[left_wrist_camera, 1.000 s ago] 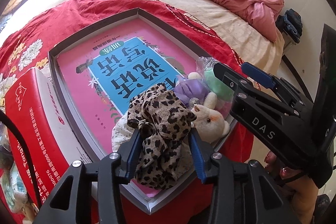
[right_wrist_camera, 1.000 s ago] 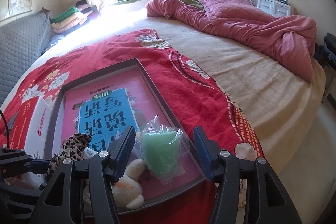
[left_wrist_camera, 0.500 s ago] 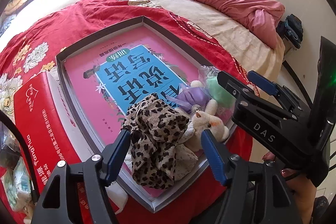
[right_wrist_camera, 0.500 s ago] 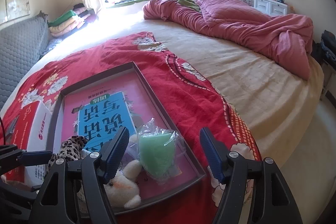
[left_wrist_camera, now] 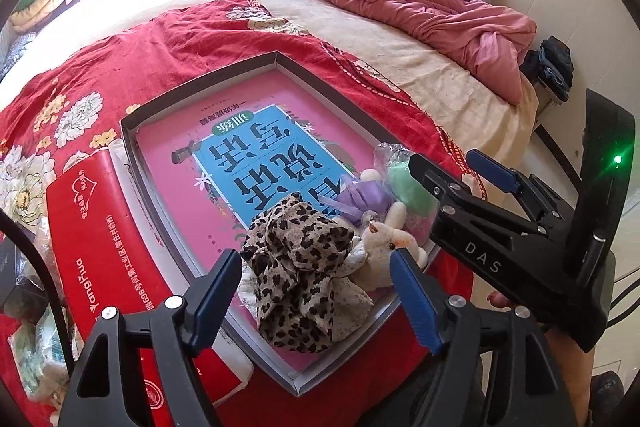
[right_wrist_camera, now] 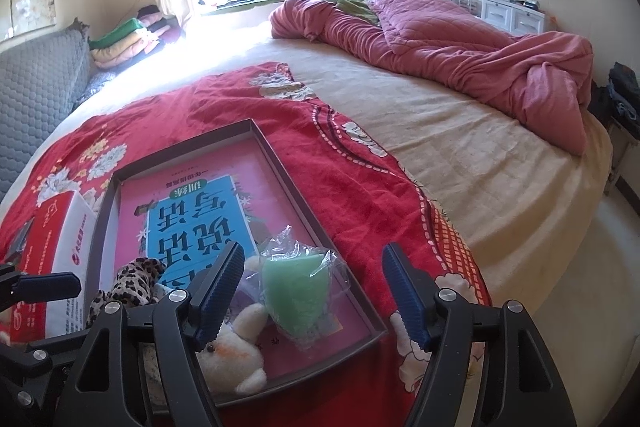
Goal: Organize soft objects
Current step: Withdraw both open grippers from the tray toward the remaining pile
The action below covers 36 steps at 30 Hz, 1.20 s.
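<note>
Both grippers' fingers just opening, nothing gripped; plush toy (right_wrist_camera: 234, 357) half hidden behind left finger.

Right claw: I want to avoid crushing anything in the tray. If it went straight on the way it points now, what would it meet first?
Most likely the bagged green sponge, which lies between the open fingers of the right claw, in the tray. Depth is unclear; the white plush toy lies close by its left finger.
</note>
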Tool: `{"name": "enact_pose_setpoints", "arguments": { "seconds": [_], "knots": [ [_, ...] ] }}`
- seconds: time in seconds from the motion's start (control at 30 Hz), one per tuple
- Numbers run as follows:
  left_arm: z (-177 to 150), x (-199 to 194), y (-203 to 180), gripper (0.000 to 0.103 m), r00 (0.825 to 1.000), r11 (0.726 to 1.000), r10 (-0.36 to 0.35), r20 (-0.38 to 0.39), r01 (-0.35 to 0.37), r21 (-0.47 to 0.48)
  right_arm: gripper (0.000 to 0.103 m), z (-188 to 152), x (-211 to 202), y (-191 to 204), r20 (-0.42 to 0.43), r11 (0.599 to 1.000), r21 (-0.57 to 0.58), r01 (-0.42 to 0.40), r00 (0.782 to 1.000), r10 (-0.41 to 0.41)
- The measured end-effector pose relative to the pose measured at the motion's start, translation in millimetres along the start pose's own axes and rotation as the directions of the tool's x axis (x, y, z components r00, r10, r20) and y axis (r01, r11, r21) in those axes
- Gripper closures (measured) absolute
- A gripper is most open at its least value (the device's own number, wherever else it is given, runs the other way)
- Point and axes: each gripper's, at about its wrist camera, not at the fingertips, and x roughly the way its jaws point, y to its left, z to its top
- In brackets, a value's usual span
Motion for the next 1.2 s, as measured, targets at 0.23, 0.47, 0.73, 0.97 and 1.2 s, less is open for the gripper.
{"name": "enact_pose_setpoints", "arguments": {
  "seconds": [0.23, 0.47, 0.73, 0.97, 1.2],
  "knots": [
    [0, -14, 1, 0.026, 1.0, 1.0, 0.005, 0.024, -0.005, -0.014, 0.03, 1, -6, 2, 0.012, 1.0, 0.002, -0.001, 1.0, 0.001],
    [-4, -31, 3, 0.026, 0.999, 1.0, 0.017, 0.048, -0.016, -0.014, 0.029, 5, -15, 7, 0.03, 1.0, -0.009, -0.007, 1.0, 0.007],
    [-10, -48, 14, 0.026, 0.997, 0.999, 0.034, 0.069, -0.032, -0.035, 0.029, 10, -28, 16, 0.056, 1.0, -0.024, -0.012, 0.998, 0.014],
    [-19, -67, 28, 0.023, 0.994, 0.996, 0.064, 0.086, -0.059, -0.06, 0.026, 16, -41, 26, 0.077, 0.999, -0.03, -0.024, 0.997, 0.026],
    [-28, -90, 46, 0.02, 0.99, 0.993, 0.081, 0.118, -0.071, -0.094, 0.026, 24, -61, 43, 0.118, 0.997, -0.045, -0.06, 0.991, 0.065]
  ]
}}
